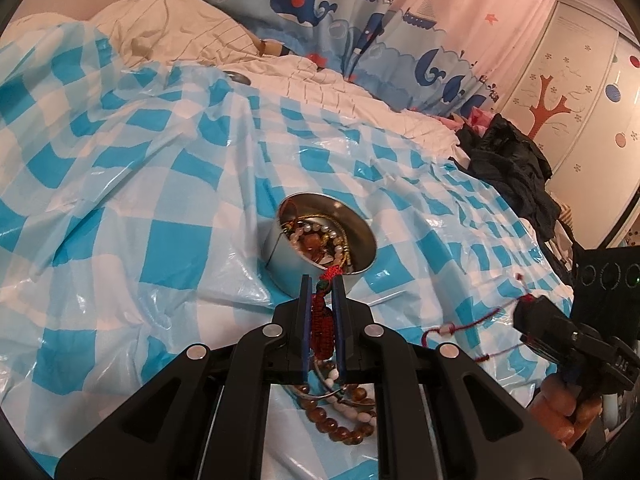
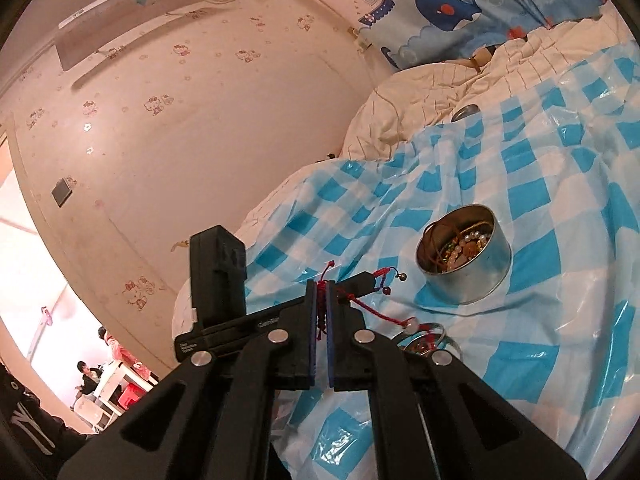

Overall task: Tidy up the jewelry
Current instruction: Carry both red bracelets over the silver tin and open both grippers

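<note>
A round metal tin holding several bead bracelets stands on the blue-and-white checked plastic sheet; it also shows in the right wrist view. My left gripper is shut on a red woven cord bracelet, just in front of the tin. Brown and white bead bracelets lie under it. My right gripper is shut on a thin red string bracelet, left of the tin; it appears at the right of the left wrist view. A metal bangle lies below the string.
A cream quilt is heaped at the back, with a small round metal lid at its edge. Dark clothes are piled at the right. A whale-print curtain hangs behind, and a pink wall is on the left.
</note>
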A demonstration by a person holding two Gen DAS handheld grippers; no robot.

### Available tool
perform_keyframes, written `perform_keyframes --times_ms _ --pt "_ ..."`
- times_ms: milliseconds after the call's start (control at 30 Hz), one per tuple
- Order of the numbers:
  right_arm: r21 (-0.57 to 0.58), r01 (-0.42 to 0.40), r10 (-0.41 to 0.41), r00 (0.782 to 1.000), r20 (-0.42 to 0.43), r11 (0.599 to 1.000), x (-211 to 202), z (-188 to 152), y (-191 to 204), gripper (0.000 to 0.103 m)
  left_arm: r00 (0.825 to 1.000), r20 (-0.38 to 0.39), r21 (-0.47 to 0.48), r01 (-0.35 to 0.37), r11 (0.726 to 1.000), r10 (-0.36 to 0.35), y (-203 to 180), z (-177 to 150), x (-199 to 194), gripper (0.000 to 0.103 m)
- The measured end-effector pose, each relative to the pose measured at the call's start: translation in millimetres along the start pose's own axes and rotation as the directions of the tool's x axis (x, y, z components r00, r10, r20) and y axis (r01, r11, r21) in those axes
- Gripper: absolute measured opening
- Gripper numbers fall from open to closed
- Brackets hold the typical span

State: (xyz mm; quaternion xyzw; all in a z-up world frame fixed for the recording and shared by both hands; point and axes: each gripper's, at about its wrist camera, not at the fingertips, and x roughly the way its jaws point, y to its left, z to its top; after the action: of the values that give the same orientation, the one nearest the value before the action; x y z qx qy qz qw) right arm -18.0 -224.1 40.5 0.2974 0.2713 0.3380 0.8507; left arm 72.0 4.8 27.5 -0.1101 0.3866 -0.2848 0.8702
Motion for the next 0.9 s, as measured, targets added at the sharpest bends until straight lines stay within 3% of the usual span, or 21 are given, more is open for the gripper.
perform_keyframes --times_ms 500,900 --pt "-0.031 0.087 -0.087 0.996 0.006 0.996 27.7 48.7 -23.7 0.005 0.999 0.038 0.096 -0.029 0.995 0.026 -38.6 29.6 25.0 0.009" --pt "-0.066 0.108 -0.108 0.994 -0.006 0.992 45.9 75.3 -32.2 0.005 0.998 0.051 0.088 -0.045 0.995 0.041 -40.3 42.7 45.4 0.009"
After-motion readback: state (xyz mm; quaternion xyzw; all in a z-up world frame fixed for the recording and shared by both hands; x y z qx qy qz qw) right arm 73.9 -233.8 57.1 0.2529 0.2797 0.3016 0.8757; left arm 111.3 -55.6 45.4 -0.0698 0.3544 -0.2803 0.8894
